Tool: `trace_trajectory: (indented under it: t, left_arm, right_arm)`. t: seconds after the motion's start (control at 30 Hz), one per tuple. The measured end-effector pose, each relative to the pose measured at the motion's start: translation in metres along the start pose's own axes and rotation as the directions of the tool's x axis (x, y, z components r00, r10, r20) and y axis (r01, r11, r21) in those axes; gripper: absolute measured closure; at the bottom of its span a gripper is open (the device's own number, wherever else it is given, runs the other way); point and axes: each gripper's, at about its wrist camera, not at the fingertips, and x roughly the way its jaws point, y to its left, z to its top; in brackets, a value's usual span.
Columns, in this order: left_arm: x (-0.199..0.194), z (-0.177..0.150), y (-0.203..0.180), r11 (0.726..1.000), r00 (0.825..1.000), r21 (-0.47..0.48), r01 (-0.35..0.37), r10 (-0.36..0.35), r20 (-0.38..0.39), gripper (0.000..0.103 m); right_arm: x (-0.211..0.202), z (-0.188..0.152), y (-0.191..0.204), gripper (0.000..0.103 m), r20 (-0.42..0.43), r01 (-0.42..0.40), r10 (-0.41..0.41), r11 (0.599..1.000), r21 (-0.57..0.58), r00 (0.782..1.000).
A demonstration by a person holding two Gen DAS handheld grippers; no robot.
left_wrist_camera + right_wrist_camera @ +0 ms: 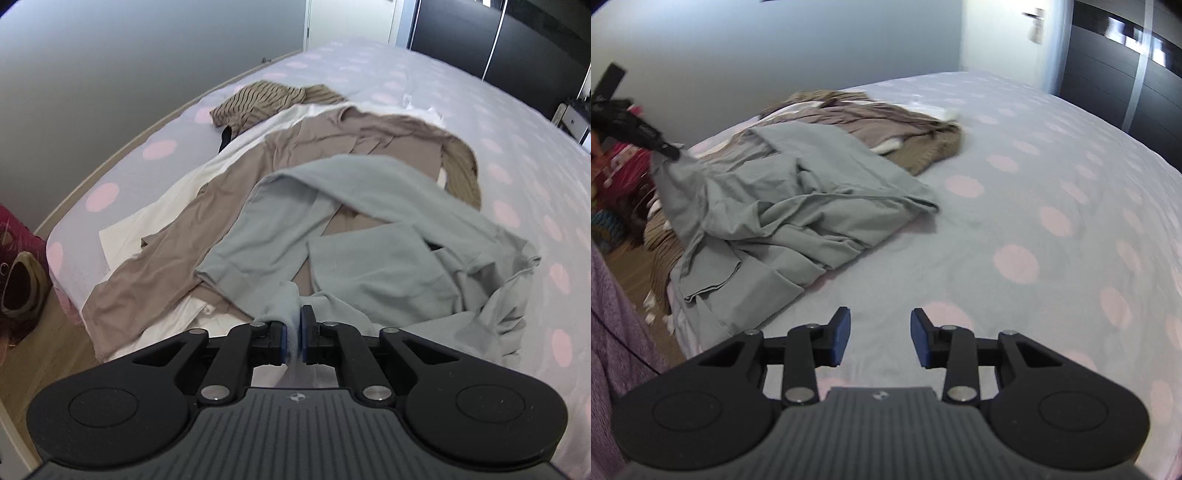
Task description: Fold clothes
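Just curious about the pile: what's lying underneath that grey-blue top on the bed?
A beige garment lies under the grey-blue top, with white cloth beneath that. How far they extend underneath is covered.

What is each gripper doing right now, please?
Left gripper: closed on a fold of the grey garment.
Right gripper: open, holding nothing, above the bedsheet.

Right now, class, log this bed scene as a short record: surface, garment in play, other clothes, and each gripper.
surface: bed, grey cover with pink dots
garment in play: grey-green top, crumpled near the bed's edge
other clothes: taupe garment, striped top, white cloth
left gripper: pinching the grey-green top's edge
right gripper: open, empty, over bare cover
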Motion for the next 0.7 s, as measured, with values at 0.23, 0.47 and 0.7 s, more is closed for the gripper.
trace_trajectory:
  t: [0.23, 0.47, 0.7]
  left_arm:
    - [-0.014, -0.016, -0.027, 0.986, 0.996, 0.169, 0.017, -0.031, 0.082, 0.06]
    - [-0.032, -0.04, -0.091, 0.902, 0.981, 0.43, 0.031, -0.11, 0.161, 0.054]
    - [-0.014, -0.047, -0.103, 0.881, 0.981, 0.471, -0.048, -0.047, 0.187, 0.042]
  right_arm:
    - [0.044, 0.025, -0.019, 0.055, 0.011, -0.012, 0.013, 1.0, -0.025, 1.0]
    - [0.082, 0.045, -0.047, 0.048, -0.025, 0.06, -0.061, 0.998, -0.021, 0.998]
    - [0.107, 0.049, -0.061, 0.048, -0.056, 0.041, -0.042, 0.999, -0.02, 0.998]
